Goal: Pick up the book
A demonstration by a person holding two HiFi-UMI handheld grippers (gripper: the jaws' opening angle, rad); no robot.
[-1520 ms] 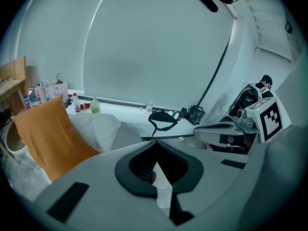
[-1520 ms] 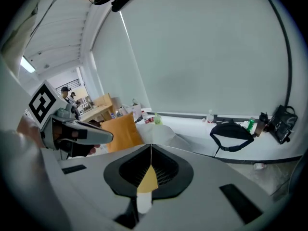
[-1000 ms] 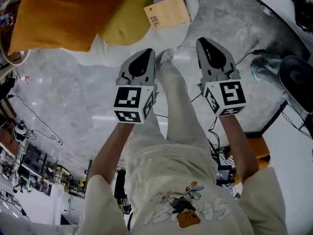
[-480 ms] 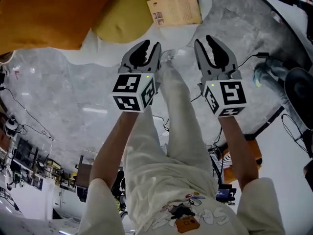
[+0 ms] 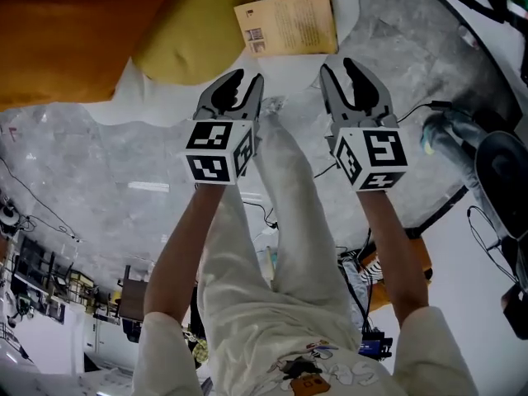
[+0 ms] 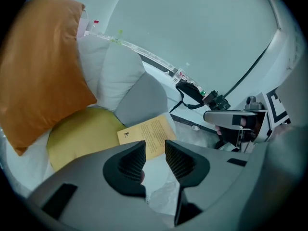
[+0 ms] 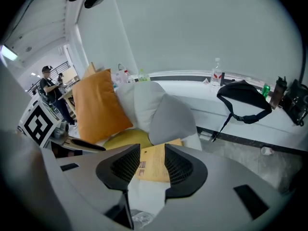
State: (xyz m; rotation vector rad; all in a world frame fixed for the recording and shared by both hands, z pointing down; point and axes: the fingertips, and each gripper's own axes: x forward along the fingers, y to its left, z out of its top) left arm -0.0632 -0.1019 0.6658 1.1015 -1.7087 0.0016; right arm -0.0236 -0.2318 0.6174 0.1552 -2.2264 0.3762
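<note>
The book, thin with a yellow-tan cover, lies flat on a white seat at the top of the head view. My left gripper and right gripper hang side by side just short of it, both apart from it. In the left gripper view the book shows beyond the left gripper, whose jaws are opening with nothing between them. The right gripper is also opening and empty, and the book lies past the gap.
A yellow cushion touches the book's left edge, with an orange cushion further left. Grey and white cushions stand behind. Cables and a chair base lie at the right. The person's trousered legs are below the grippers.
Both grippers have come down toward the book, which now looks nearer and larger. Both pairs of jaws went from shut to parted.
</note>
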